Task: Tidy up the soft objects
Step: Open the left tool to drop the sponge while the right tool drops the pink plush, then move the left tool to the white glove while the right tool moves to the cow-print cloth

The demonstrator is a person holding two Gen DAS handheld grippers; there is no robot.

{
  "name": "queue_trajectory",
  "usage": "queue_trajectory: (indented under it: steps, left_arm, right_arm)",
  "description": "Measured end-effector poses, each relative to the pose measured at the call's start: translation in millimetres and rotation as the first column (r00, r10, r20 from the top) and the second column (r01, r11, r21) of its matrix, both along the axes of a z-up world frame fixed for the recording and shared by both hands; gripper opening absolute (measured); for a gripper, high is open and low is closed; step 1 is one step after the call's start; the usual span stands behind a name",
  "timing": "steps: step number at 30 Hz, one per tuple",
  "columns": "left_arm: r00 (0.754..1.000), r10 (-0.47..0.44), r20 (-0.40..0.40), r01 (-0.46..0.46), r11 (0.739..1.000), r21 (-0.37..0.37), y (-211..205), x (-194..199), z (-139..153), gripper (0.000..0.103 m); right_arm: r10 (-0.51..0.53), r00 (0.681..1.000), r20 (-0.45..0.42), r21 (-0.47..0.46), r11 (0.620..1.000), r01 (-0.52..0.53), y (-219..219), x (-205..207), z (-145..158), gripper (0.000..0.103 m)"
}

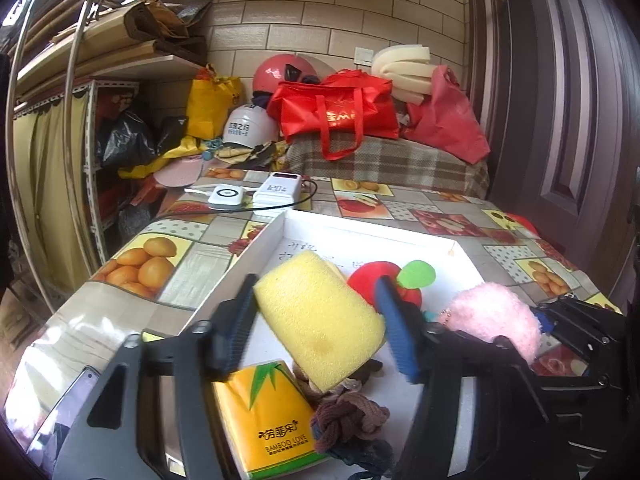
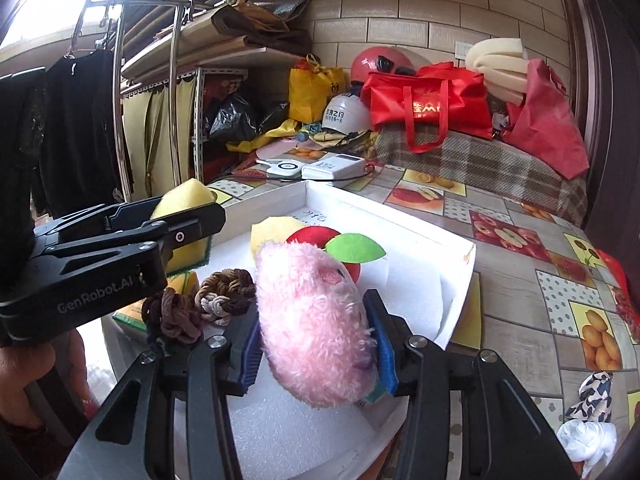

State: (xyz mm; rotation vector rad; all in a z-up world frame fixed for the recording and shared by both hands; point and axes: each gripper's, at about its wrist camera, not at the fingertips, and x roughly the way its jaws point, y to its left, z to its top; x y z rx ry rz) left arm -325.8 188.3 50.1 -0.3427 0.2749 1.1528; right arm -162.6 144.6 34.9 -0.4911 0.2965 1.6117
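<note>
A white tray [image 1: 260,248] [image 2: 400,216] on the fruit-print table holds a red apple plush [image 1: 368,276] [image 2: 308,236], brown hair ties [image 1: 348,416] [image 2: 224,292] and a yellow tissue pack [image 1: 268,420]. My left gripper [image 1: 316,284] [image 2: 200,220] hangs over the tray's left side. A yellow sponge [image 1: 320,320] [image 2: 184,196] sits tilted and unsqueezed between its parted jaws. My right gripper [image 2: 312,304] is over the near part of the tray. A pink plush [image 2: 316,320] [image 1: 492,320] fills the gap between its blue pads without looking squeezed. A second yellow sponge [image 2: 272,232] lies behind the plush.
A white power bank [image 1: 276,192] and a small charger [image 1: 224,196] with cables lie just beyond the tray. Red bags [image 1: 336,108], helmets and foam are piled at the back. A patterned cloth [image 2: 592,400] lies at the table's right. A door [image 1: 568,120] stands to the right, a clothes rack [image 2: 120,100] to the left.
</note>
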Motion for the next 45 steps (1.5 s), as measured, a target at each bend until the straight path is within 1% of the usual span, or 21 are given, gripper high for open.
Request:
queue_trajectory:
  steps: [1, 2, 3, 4, 5, 6, 13, 24, 28, 31, 34, 37, 39, 42, 45]
  left_arm:
    - [1.0, 0.011, -0.004, -0.011, 1.0, 0.008, -1.7, -0.1, 0.3, 0.086]
    - [1.0, 0.023, -0.01, -0.023, 0.999, 0.024, -4.3, 0.2, 1.0, 0.095]
    - [1.0, 0.026, -0.014, -0.026, 0.999, 0.036, -6.8, 0.6, 1.4, 0.1]
    - [1.0, 0.025, -0.017, -0.024, 0.999, 0.045, -8.2, 0.9, 2.2, 0.103]
    - [0.999, 0.026, -0.023, -0.024, 0.998, 0.056, -10.2, 1.8, 2.5, 0.103]
    - [0.999, 0.026, -0.028, -0.024, 0.998, 0.062, -11.1, 2.3, 2.5, 0.103]
    - [0.999, 0.027, -0.023, -0.025, 0.997, 0.068, -11.5, 2.5, 3.5, 0.103]
    - [0.999, 0.036, -0.011, -0.036, 0.997, 0.067, -13.1, -0.8, 5.3, 0.103]
    - [0.999, 0.039, -0.012, -0.038, 0.997, 0.071, -13.3, -0.9, 6.0, 0.103]
    - [0.999, 0.039, -0.016, -0.037, 0.996, 0.085, -16.0, -0.1, 7.5, 0.103]
    - [0.999, 0.034, -0.035, -0.03, 0.993, 0.11, -20.7, 4.9, 9.2, 0.103]
    - [0.999, 0.005, -0.045, 0.0, 0.994, 0.111, -26.5, 10.6, 8.5, 0.103]
    - [0.999, -0.013, -0.053, 0.019, 0.993, 0.116, -31.4, 15.3, 8.4, 0.103]
    - [0.997, -0.042, -0.063, 0.049, 0.991, 0.121, -38.4, 23.2, 8.9, 0.103]
    - [0.995, -0.074, -0.062, 0.081, 0.99, 0.117, -44.7, 31.6, 9.1, 0.103]
  right_arm:
    - [-0.003, 1.0, 0.005, 0.013, 1.0, 0.003, -2.6, -1.0, 1.1, 0.07]
    - [-0.004, 1.0, 0.008, 0.026, 1.0, 0.003, -4.8, -1.7, 2.3, 0.086]
    - [-0.004, 1.0, 0.012, 0.038, 0.999, 0.004, -6.9, -2.6, 3.4, 0.087]
    - [-0.007, 1.0, 0.016, 0.045, 0.999, 0.007, -8.1, -3.3, 4.0, 0.087]
    - [-0.009, 1.0, 0.017, 0.047, 0.999, 0.008, -7.9, -3.7, 4.3, 0.09]
    - [-0.012, 1.0, 0.016, 0.049, 0.999, 0.011, -8.1, -3.3, 4.5, 0.102]
    - [-0.041, 0.999, -0.026, 0.074, 0.996, 0.042, -9.7, 5.8, 8.6, 0.103]
    - [-0.059, 0.997, -0.056, 0.112, 0.992, 0.064, -16.1, 11.3, 10.2, 0.103]
    - [-0.07, 0.994, -0.079, 0.158, 0.984, 0.082, -25.7, 16.0, 12.9, 0.103]
    - [-0.086, 0.992, -0.093, 0.175, 0.979, 0.101, -34.1, 21.6, 14.3, 0.103]
    - [-0.107, 0.984, -0.141, 0.172, 0.976, 0.131, -39.9, 36.4, 14.9, 0.103]
    - [-0.139, 0.971, -0.193, 0.154, 0.974, 0.169, -44.2, 56.4, 14.3, 0.103]
    - [-0.17, 0.967, -0.19, 0.149, 0.969, 0.199, -49.1, 66.8, 14.5, 0.103]
    - [-0.223, 0.962, -0.156, 0.157, 0.956, 0.247, -62.5, 83.5, 15.6, 0.103]
    - [-0.291, 0.945, -0.147, 0.161, 0.936, 0.313, -76.4, 108.9, 17.3, 0.103]
